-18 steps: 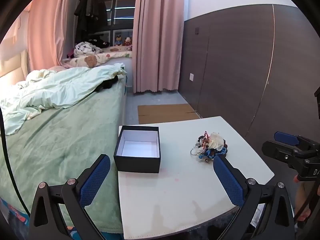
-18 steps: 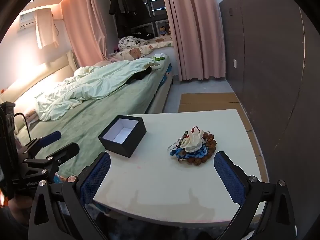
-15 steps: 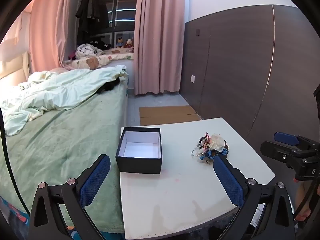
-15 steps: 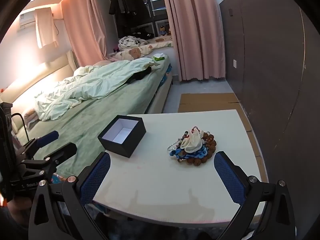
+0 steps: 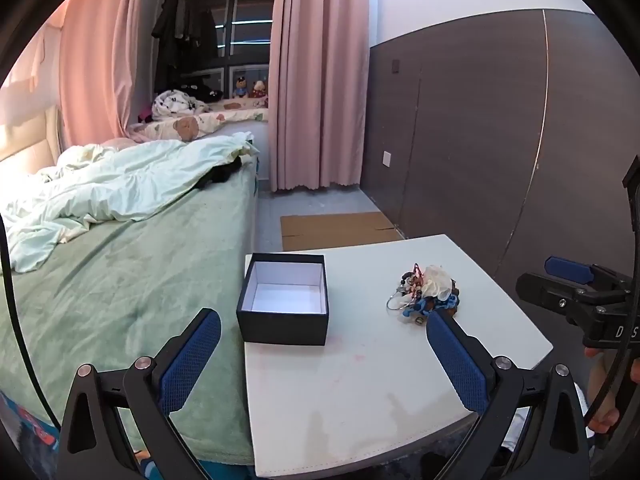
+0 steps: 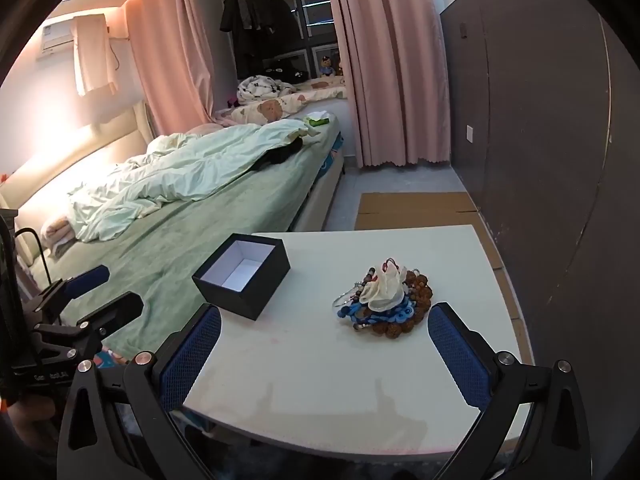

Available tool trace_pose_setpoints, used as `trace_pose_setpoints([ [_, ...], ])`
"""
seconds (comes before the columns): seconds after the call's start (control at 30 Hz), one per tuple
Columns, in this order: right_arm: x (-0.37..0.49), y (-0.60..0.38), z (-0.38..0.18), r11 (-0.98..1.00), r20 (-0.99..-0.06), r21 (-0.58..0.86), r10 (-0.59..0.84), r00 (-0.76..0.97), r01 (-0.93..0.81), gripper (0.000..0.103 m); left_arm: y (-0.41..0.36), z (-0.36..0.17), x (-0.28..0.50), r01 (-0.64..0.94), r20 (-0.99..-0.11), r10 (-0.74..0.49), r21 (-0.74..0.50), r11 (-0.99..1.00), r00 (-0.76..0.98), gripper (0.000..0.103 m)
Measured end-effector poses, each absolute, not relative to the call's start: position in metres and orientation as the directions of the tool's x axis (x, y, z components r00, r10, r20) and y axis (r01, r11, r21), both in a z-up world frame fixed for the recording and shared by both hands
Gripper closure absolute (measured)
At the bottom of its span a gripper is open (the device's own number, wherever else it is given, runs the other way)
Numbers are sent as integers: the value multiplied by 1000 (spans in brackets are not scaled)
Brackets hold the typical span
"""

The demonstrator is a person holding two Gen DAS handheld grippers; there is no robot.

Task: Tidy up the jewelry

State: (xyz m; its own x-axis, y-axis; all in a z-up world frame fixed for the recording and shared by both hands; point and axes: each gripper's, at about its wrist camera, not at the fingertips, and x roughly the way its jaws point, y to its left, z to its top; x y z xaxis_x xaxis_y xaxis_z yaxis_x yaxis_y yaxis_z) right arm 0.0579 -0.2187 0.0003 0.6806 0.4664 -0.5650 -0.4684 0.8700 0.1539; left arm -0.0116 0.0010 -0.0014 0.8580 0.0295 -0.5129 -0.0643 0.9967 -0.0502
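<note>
Your box (image 5: pixel 284 300) at frame centre sits empty. The jewelry pile (image 6: pixel 386 300) waits untouched on the worktop (image 6: pixel 320 360). Both tongs (image 5: pixel 320 364) (image 6: pixel 324 360) gape, grasping nothing.

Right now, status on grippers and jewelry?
Left gripper open, empty. Right gripper open, empty. Jewelry pile on table, beside empty black box. Nothing blocking.

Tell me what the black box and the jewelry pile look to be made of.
Black box: likely rigid cardboard, matte black outside, white paper lining, thin straight walls.
Jewelry pile: mixed; knobbly brown beads that look like wood or seed, blue woven cord, a thin shiny metal ring, and a cream flower, apparently fabric.
</note>
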Motion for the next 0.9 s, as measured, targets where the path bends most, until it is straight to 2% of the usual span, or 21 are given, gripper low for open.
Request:
trace_pose_setpoints([
  [0.9,53,-220,8,876,-556,139,455,695,-461,0,10,5,-13,-100,-476,50,-80,992,878,0],
])
